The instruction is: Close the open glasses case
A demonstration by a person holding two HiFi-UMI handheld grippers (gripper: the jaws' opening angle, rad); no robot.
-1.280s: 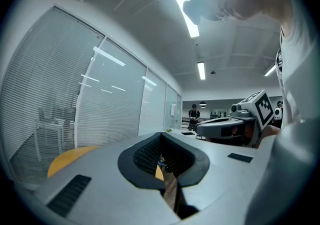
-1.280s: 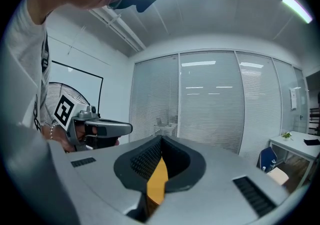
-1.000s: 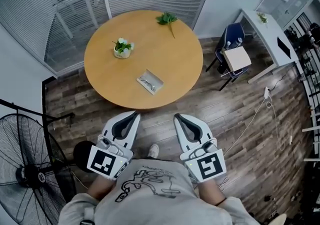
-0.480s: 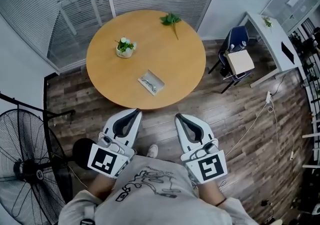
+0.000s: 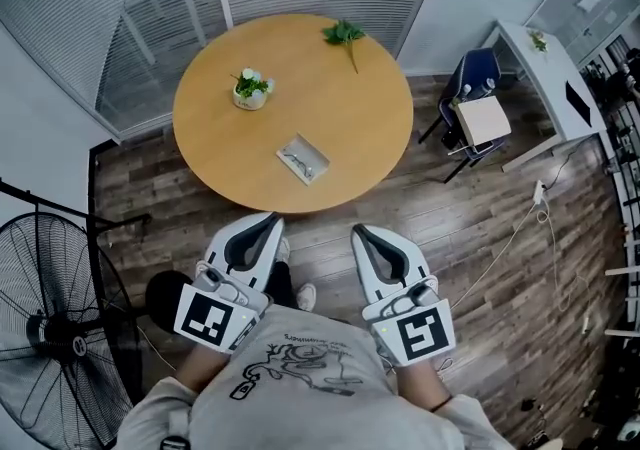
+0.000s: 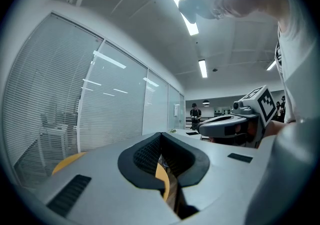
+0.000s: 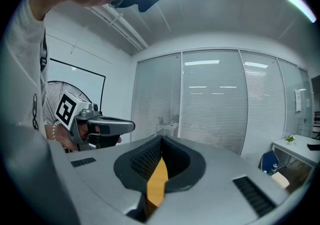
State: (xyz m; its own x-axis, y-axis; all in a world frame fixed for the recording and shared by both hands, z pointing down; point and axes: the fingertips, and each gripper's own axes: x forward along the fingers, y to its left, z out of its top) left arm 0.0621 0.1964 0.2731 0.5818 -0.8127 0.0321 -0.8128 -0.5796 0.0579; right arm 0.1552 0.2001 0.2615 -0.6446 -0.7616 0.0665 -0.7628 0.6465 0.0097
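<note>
The open glasses case [image 5: 303,159] lies on the round wooden table [image 5: 370,128], near its front edge, with a pair of glasses inside it. Both grippers are held low in front of the person's body, short of the table and above the floor. My left gripper [image 5: 274,223] [image 6: 161,134] is shut with nothing in it. My right gripper [image 5: 357,232] [image 7: 161,138] is likewise shut and empty. Each gripper view looks out over the room, and the case is in neither. The left gripper view shows the right gripper at its right side.
A small potted plant [image 5: 250,88] and a green sprig [image 5: 343,35] sit on the table's far half. A standing fan [image 5: 55,323] is at the left. A blue chair [image 5: 472,98] and a white desk [image 5: 540,63] are at the right. Blinds and glass partitions stand behind the table.
The head view has shifted slightly, so the table sits a little further up. A dark trouser leg now shows between the grippers. Both grippers stay shut in place.
</note>
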